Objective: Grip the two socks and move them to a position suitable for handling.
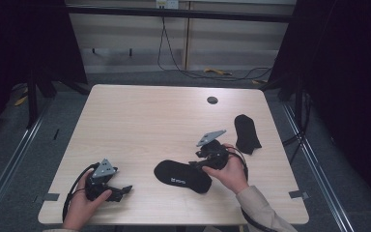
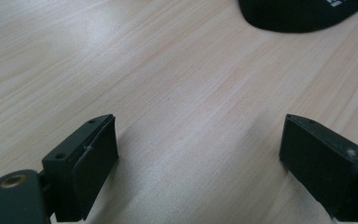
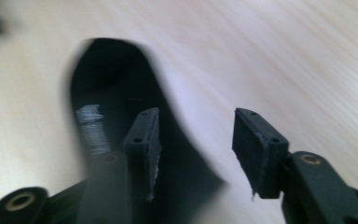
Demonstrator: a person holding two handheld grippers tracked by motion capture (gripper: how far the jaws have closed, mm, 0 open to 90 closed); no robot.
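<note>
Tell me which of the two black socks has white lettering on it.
The sock near the front edge, beside the right gripper. The far sock is plain black.

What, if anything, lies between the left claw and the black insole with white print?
Nothing visible: bare table separates the open left claw from the insole. The right claw is already over it.

The counter (image 1: 140, 121) is pale wood with fine grain. One sock (image 1: 182, 176) is black with small white lettering; the other sock (image 1: 247, 133) is plain black. Each gripper is black with a grey plate.
</note>
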